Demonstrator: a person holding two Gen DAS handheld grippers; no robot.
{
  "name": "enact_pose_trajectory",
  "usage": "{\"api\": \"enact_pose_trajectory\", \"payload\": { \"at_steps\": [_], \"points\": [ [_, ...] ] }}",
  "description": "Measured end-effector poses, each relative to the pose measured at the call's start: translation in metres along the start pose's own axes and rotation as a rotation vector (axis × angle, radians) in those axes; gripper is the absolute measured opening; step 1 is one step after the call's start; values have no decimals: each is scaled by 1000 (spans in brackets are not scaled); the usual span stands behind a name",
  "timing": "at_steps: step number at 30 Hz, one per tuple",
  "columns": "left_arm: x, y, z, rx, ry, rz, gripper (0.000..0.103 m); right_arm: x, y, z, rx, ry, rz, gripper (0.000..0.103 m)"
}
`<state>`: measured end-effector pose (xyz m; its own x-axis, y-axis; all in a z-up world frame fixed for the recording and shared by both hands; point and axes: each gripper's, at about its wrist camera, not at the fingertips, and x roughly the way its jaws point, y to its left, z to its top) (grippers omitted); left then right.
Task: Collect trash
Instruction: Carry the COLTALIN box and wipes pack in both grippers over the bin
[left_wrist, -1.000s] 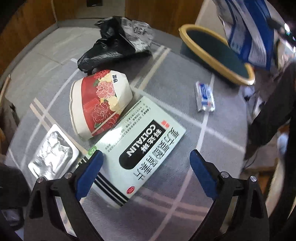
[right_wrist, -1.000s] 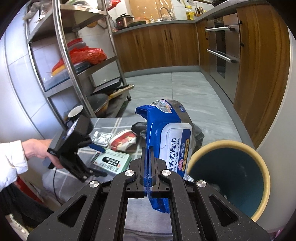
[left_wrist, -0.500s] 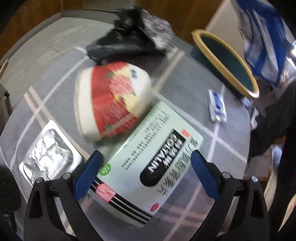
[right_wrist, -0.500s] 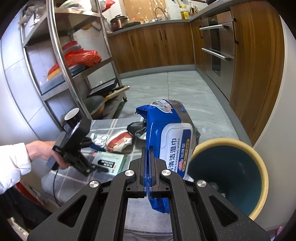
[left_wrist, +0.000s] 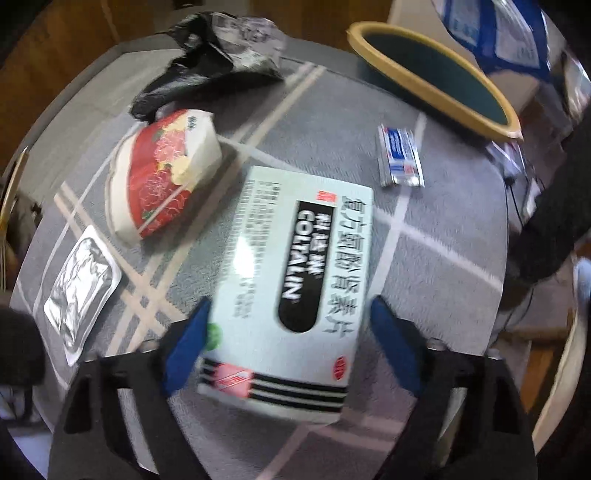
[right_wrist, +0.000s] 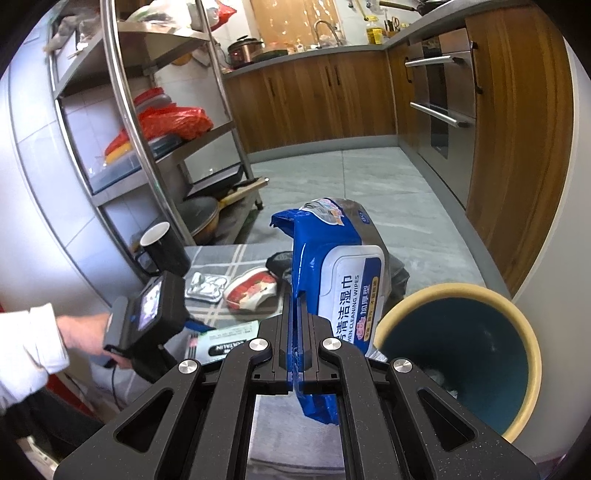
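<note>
Trash lies scattered on the grey worktop (left_wrist: 424, 258) beside the bin (right_wrist: 524, 354), within reach of both hands. Left tongs (left_wrist: 291, 350) straddle the medicine box (left_wrist: 295, 258), closing, pads not yet pressing. Right tongs (right_wrist: 295, 354), fully closed, pinch the wipes pack (right_wrist: 332, 280) near the bin, likely for dropping.

L gripper (left_wrist: 288, 325) dropped closer over the medicine box (left_wrist: 291, 273); box had sat mostly ahead of the blue pads (left_wrist: 184, 350), now lies between them & looks bigger in L wrist view. Jaws were closing, gap narrower than before, pads just beside the box's long edges; contact unclear w/ blur. Paper bowl (left_wrist: 162, 177) ended up farther left of the box.
</note>
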<state>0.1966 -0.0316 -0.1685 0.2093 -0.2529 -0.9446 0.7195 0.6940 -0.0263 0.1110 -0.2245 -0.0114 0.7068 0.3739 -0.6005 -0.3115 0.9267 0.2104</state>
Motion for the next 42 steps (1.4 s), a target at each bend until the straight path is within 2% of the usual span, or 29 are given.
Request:
{"api": "enact_pose_trajectory", "payload": {
  "at_steps": [6, 9, 18, 23, 27, 31, 42],
  "points": [
    [-10, -10, -8, -91, -2, 49, 73, -6, -3, -1, 12, -10, 10, 2],
    [-27, -12, -8, -189, -34, 39, 73, -10, -4, -1, 15, -19, 14, 2],
    [-110, -26, 10, -355, -204, 11, 73, -26, -10, -4, 18, -31, 16, 2],
    [-137, -44, 30, -433, -307, -11, 73, -39, -20, -9, 32, -36, 7, 2],
    [-151, -59, 43, -444, -375, -25, 73, -50, -30, -14, 54, -42, -10, 2],
    [-154, -73, 53, -430, -404, -32, 73, -62, -43, -20, 83, -54, -36, 2],
    [-184, -79, 55, -407, -452, -68, 74, -88, -69, -29, 129, -88, -92, 2]
  ]
}}
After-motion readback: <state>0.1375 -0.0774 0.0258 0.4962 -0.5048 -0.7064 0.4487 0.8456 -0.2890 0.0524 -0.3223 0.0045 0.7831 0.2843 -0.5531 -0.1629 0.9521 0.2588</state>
